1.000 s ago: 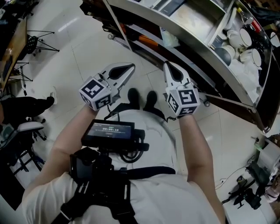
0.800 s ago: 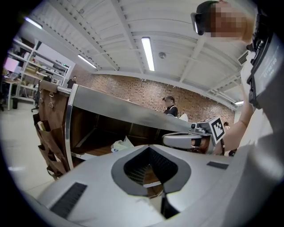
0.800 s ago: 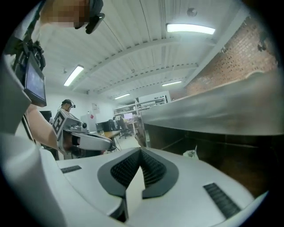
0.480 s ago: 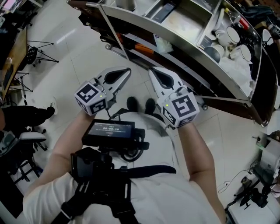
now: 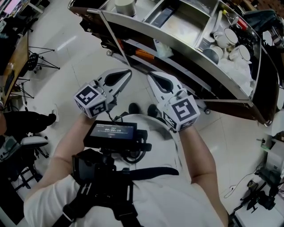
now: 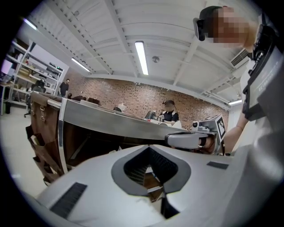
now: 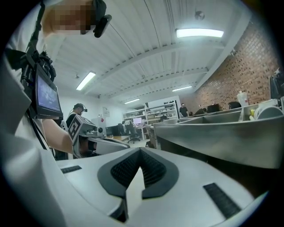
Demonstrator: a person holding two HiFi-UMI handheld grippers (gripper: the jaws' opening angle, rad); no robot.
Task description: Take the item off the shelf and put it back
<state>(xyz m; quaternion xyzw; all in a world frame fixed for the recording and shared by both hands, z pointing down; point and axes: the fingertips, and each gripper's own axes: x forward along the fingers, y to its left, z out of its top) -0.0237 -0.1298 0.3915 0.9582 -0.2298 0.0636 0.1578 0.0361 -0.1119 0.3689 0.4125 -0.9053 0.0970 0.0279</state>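
White floor tiles (image 5: 66, 44) fill the room, with tripod stands (image 5: 42, 60) at the far left.

Left tool (image 5: 128, 72): jaws together with nothing between them, held in front of the person's body and short of the shelf.

Right tool (image 5: 151, 76): jaws likewise pressed together and empty, just beside the left tool and pointing toward the shelf's front rim.

Steel shelf (image 5: 184, 22): the top tray is divided into compartments. A round canister (image 5: 125, 6) stands toward the left end, and white cups (image 5: 230, 37) are crowded at the right end. An orange object (image 5: 144, 54) lies on the lower tier.

Step in hand, by judgement: the approach, before any pick. The item is on the steel shelf, well apart from both tools, and which piece is meant cannot be told.

The next move calls for parting one tool's jaws, reaching over the rim and closing on a single piece without knocking its neighbours.
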